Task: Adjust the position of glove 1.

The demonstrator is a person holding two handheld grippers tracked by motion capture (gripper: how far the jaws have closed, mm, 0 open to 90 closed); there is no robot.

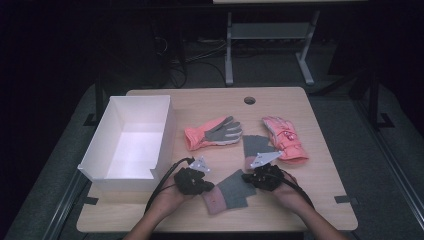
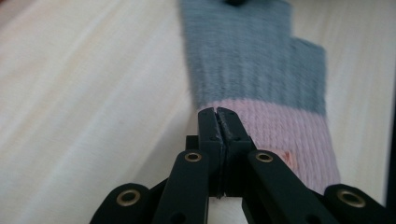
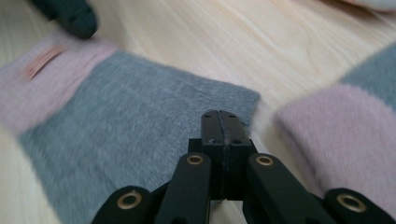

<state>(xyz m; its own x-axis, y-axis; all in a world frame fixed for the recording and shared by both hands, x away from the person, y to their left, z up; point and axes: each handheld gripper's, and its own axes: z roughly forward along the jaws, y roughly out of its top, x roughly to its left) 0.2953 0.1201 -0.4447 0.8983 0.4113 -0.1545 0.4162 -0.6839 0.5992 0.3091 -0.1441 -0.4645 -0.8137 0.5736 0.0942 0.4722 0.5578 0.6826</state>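
While both grippers, left gripper (image 1: 205, 186) and right gripper (image 1: 248, 176), pinch one knit mitten (image 1: 231, 189) (jaws closed), three more gloves lie nearby.

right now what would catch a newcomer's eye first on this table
Probably the two coral ski gloves and mid-table, bright against the pale wood. Next, the open white box at the left edge. Nearest the person, both shut grippers, left and right, sit at the ends of a grey-and-pink knitted mitten.
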